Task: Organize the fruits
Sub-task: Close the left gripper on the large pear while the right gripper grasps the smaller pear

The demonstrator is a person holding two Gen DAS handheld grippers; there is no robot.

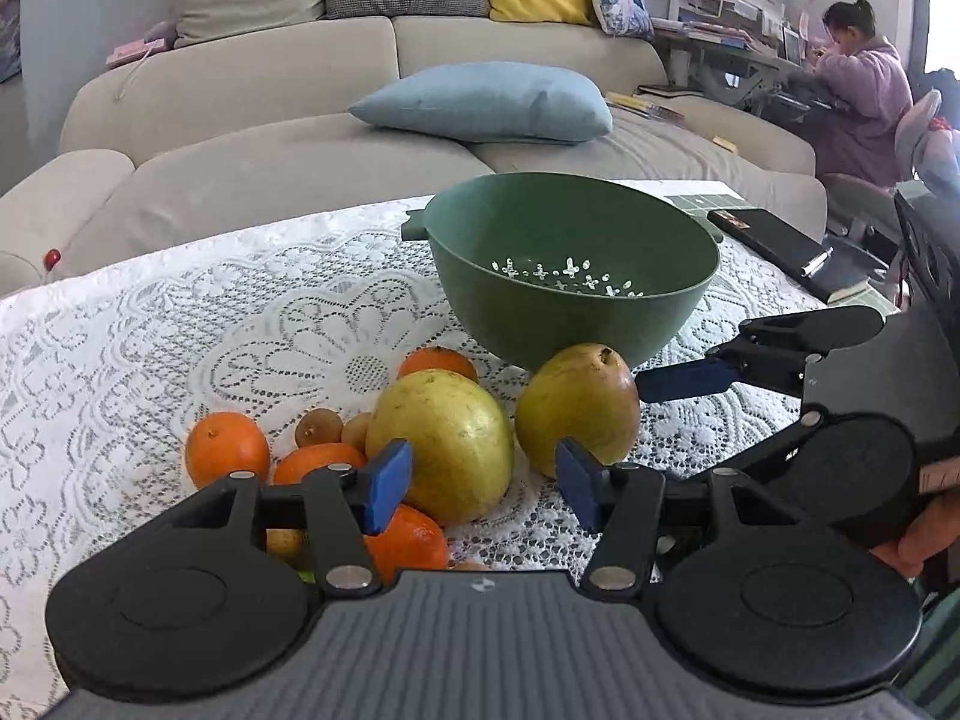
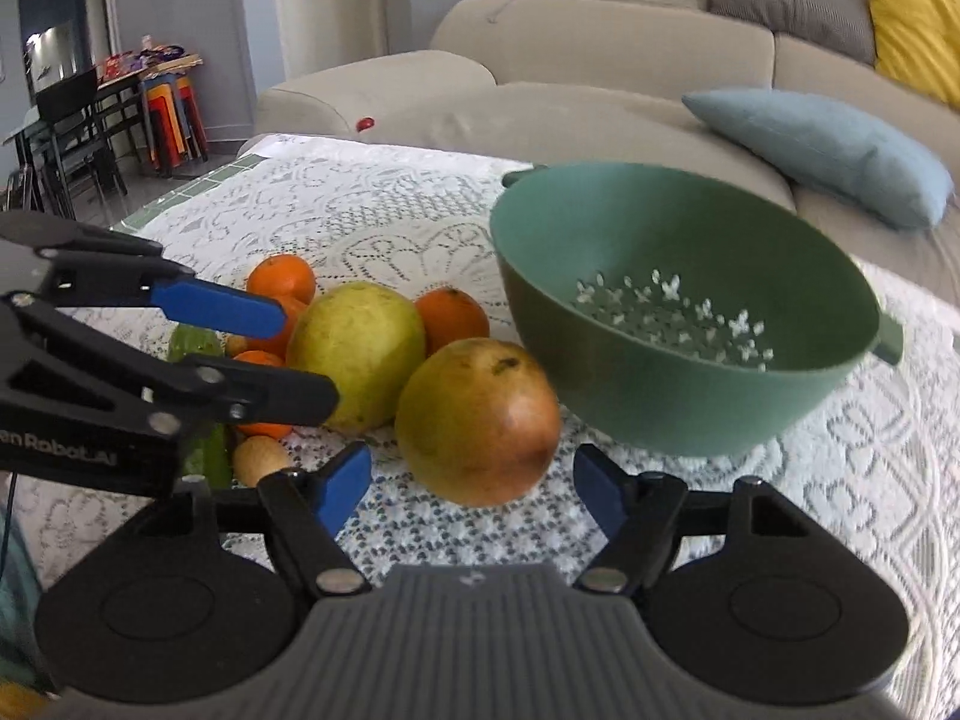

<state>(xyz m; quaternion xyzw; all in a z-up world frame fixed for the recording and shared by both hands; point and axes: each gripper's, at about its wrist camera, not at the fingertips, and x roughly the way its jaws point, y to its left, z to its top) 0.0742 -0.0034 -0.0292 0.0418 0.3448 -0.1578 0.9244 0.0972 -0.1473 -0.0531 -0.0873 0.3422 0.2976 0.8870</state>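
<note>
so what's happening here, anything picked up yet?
Nothing picked up yet. A person holds two handheld grippers over a lace-covered table. The right gripper is open and lined up on the reddish-yellow pear; the left gripper is open in front of the big yellow-green fruit. The green colander holds no fruit, and the oranges and small brown fruits sit in a pile beside it.

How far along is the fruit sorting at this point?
Nothing looks done: the green colander holds no fruit. Nothing is in hand either; the right claw is open, lined up on the reddish pear, and the left claw is open before the yellow pear. Left: both pears, the oranges and the small brown fruits, all on the lace cloth.
</note>
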